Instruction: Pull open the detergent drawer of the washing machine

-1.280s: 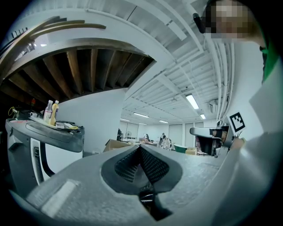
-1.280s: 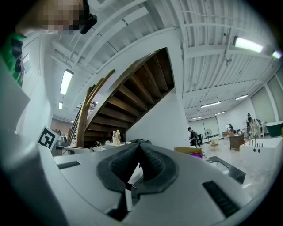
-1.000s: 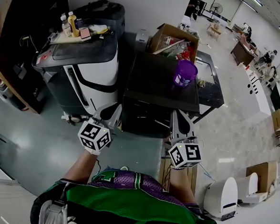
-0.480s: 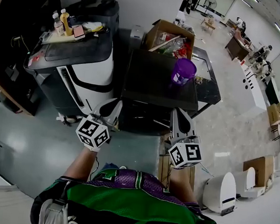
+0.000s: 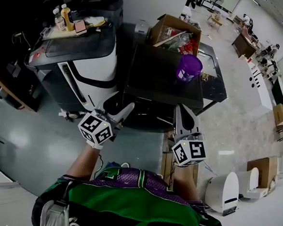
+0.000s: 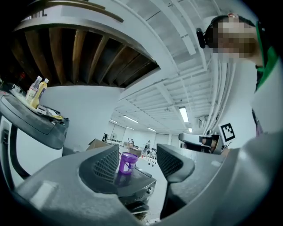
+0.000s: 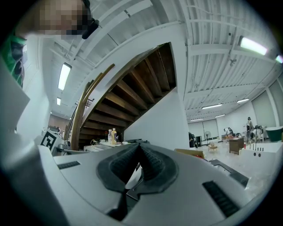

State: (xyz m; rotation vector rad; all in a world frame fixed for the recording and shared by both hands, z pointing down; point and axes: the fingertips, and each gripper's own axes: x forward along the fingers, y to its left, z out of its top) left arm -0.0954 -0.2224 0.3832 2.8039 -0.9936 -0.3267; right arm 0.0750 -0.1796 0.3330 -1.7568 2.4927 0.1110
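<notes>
The black washing machine (image 5: 156, 75) stands straight ahead, and its dark front (image 5: 143, 116) is seen only steeply from above. I cannot make out the detergent drawer. A purple tub (image 5: 188, 68) sits on its lid. My left gripper (image 5: 120, 112) is at the front's left corner. Its jaws have just been opening and now stand apart with nothing between them; through the gap, the left gripper view shows the tub (image 6: 128, 162) and the machine (image 6: 135, 184). My right gripper (image 5: 181, 110) hovers at the front's right side, pads (image 7: 150, 164) pressed together and empty.
A white and black appliance (image 5: 89, 63) with bottles (image 5: 66, 17) on top stands left of the machine. An open cardboard box (image 5: 176, 34) sits behind it. A white unit (image 5: 223, 193) and another box (image 5: 264, 172) are on the floor at the right.
The left gripper's jaws have opened from shut, and it has rolled and shifted right toward the machine's front. The right gripper has edged slightly and stays shut.
</notes>
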